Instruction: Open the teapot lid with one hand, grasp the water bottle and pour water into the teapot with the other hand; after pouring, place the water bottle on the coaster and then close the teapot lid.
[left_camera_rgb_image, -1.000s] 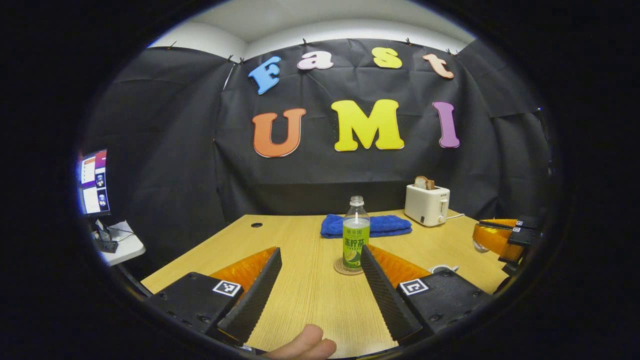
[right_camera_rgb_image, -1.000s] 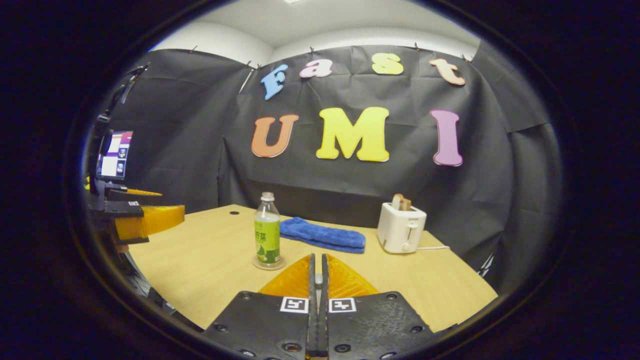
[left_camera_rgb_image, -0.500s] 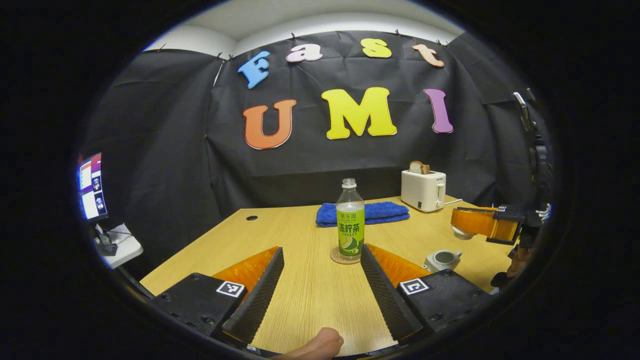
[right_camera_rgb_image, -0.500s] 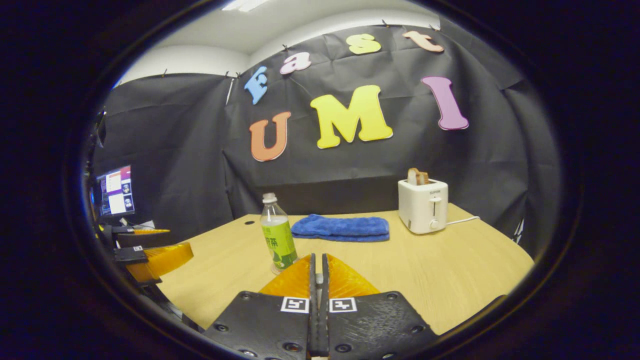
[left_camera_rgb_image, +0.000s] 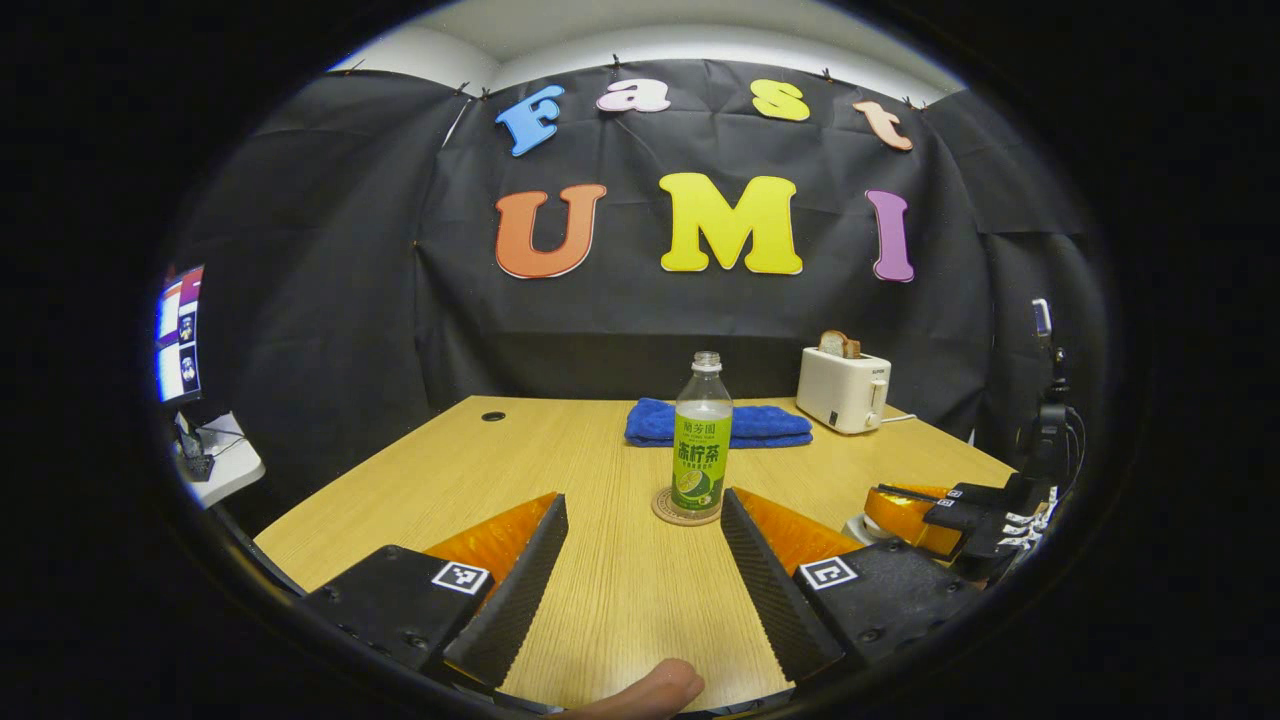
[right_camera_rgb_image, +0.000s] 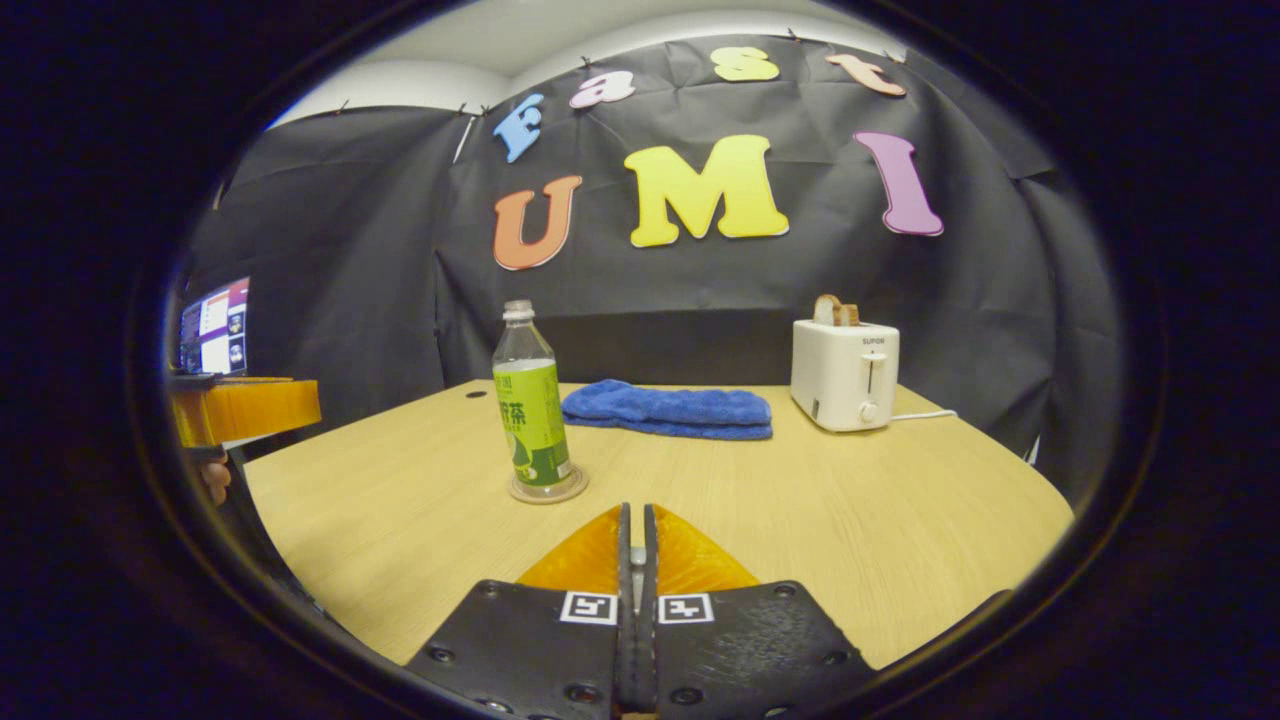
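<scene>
We saw the water bottle (left_camera_rgb_image: 702, 432) standing upright on a round coaster (left_camera_rgb_image: 685, 507) near the middle of the wooden table (left_camera_rgb_image: 450, 480). It was a clear plastic bottle with a green label around its lower half, no cap on its neck, and its upper part looked see-through; we could not tell how much water it held. In the left gripper view, the left gripper (left_camera_rgb_image: 640, 565) pointed straight at the bottle with its fingers spread wide and nothing between them, the bottle well beyond their tips. A fingertip (left_camera_rgb_image: 640, 690) of the person showed at the bottom edge. To the right in that view we saw the right gripper (left_camera_rgb_image: 905, 505) low over the table, with a small part of the white teapot (left_camera_rgb_image: 855, 525) just beside it. In the right gripper view, that gripper's fingers were pressed together; whether anything was pinched between them we could not tell. Behind the bottle lay a folded blue towel (right_camera_rgb_image: 668, 410), and beside it stood a white toaster (right_camera_rgb_image: 845, 373) with bread (right_camera_rgb_image: 830, 310) in its slot.
</scene>
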